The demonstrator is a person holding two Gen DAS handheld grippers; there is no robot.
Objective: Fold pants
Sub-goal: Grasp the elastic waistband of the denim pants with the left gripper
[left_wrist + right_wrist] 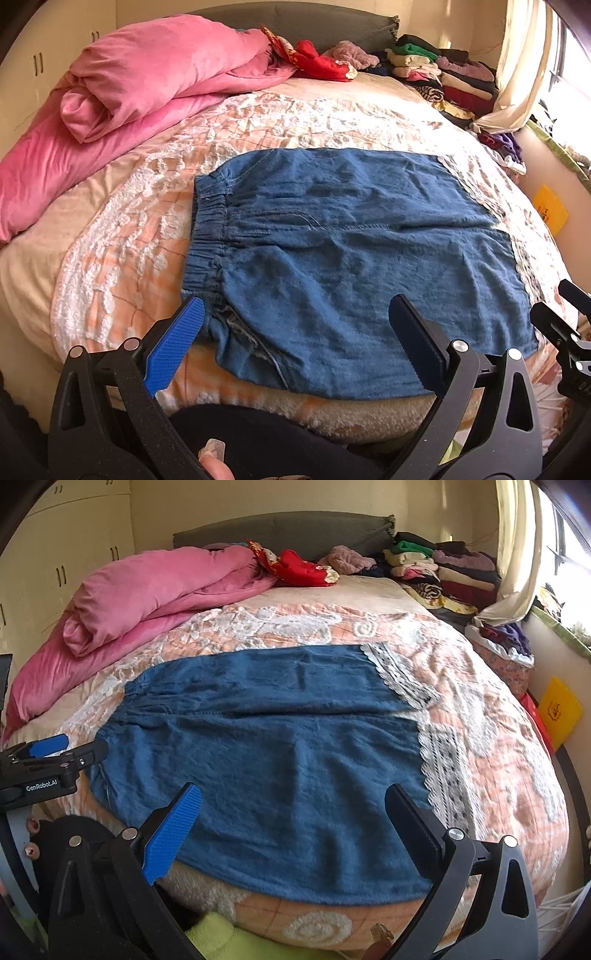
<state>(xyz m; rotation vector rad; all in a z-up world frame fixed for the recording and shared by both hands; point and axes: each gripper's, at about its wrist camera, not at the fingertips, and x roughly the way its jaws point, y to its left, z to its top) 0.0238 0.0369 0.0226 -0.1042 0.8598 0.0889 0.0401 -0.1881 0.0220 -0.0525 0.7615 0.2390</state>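
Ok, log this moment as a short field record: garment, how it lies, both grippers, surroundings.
garment: blue denim pants with elastic waistband and lace-trimmed hems
lay: spread flat on the bedspread, waistband left, hems right, not yet folded
left hand-held gripper: open, over the near waistband corner, holding nothing
right hand-held gripper: open, over the near leg edge, holding nothing
surroundings: pink duvet at far left, stacked clothes at far right
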